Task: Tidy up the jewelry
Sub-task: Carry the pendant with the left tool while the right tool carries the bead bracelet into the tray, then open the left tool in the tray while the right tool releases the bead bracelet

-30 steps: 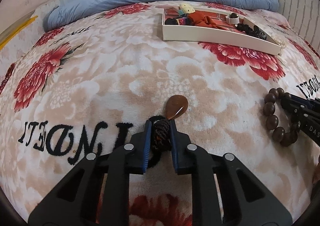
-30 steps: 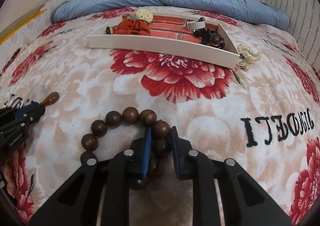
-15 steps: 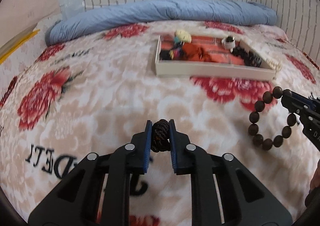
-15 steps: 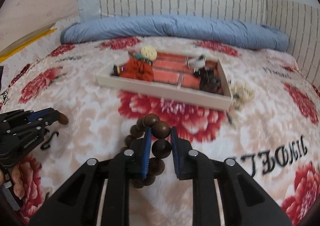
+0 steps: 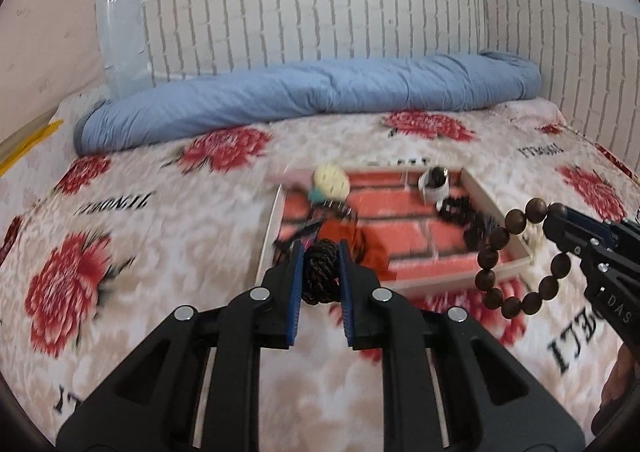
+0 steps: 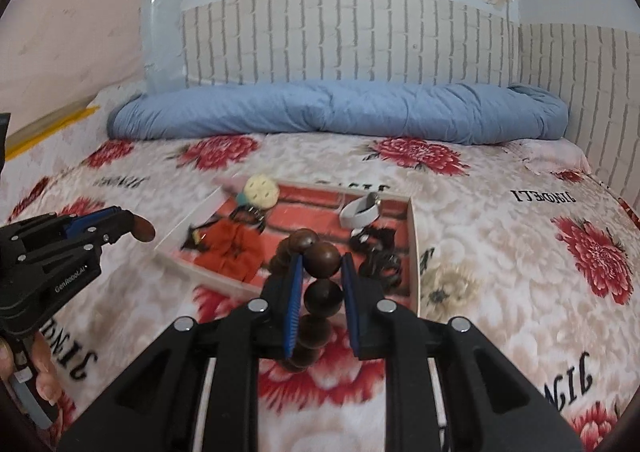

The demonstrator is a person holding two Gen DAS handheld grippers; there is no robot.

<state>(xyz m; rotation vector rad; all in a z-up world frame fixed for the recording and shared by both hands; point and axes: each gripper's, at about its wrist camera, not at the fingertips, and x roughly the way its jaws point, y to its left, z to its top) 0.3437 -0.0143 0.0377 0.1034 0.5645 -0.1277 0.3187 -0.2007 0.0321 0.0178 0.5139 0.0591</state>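
The left hand-held gripper (image 6: 132,226) carries small white lettering on its black body — it reads "GenRobot.AI". The right hand-held gripper (image 5: 554,218) shows white letters "DAS" low on its side, cut off at the picture's edge. The blanket (image 6: 500,252) on the bed has a black word woven in several places, seen upside down or mirrored from both cameras — it appears to read "JINGDELI", though blur and the lens make single letters unsure. Nothing legible shows on the tray (image 6: 413,252) or the wall.
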